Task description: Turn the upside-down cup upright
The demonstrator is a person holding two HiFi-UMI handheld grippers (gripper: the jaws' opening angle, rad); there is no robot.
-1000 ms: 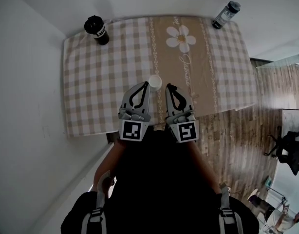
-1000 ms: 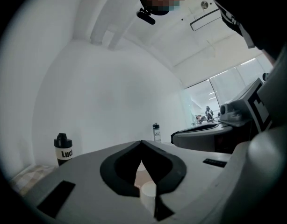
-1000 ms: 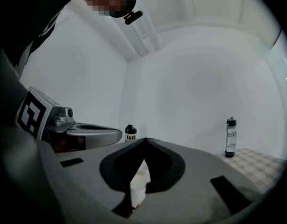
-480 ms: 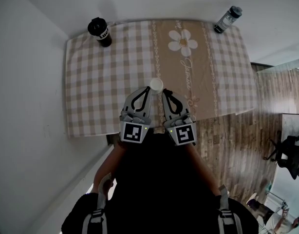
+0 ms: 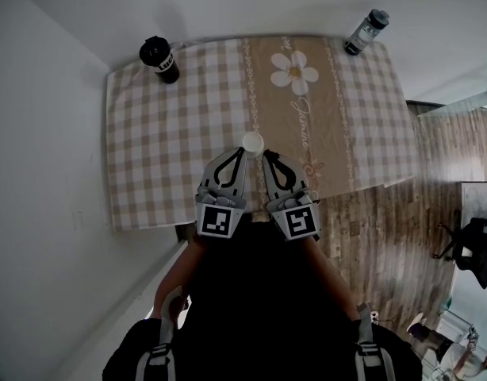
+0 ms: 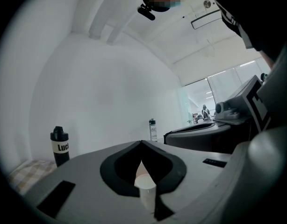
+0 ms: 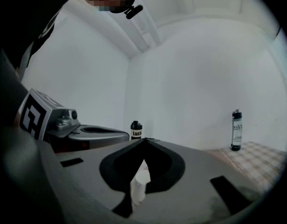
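Note:
A small white cup (image 5: 252, 141) stands on the checked tablecloth (image 5: 172, 133) near the table's front middle; its top shows as a flat white disc. My left gripper (image 5: 242, 152) and right gripper (image 5: 266, 156) lie side by side just short of the cup, tips angled toward each other, both shut with nothing in them. In the left gripper view the cup (image 6: 145, 190) shows through the gap under the shut left gripper (image 6: 141, 142). The right gripper view shows the cup (image 7: 139, 185) the same way below the right gripper (image 7: 144, 140).
A black bottle (image 5: 159, 56) stands at the table's far left corner and a clear bottle with a dark cap (image 5: 365, 29) at the far right corner. White walls border the table's left and far sides. Wooden floor (image 5: 402, 213) lies to the right, with an office chair (image 5: 475, 248).
The two gripper tips have drawn a little closer together and now sit just short of the cup instead of beside it. The cup has not moved.

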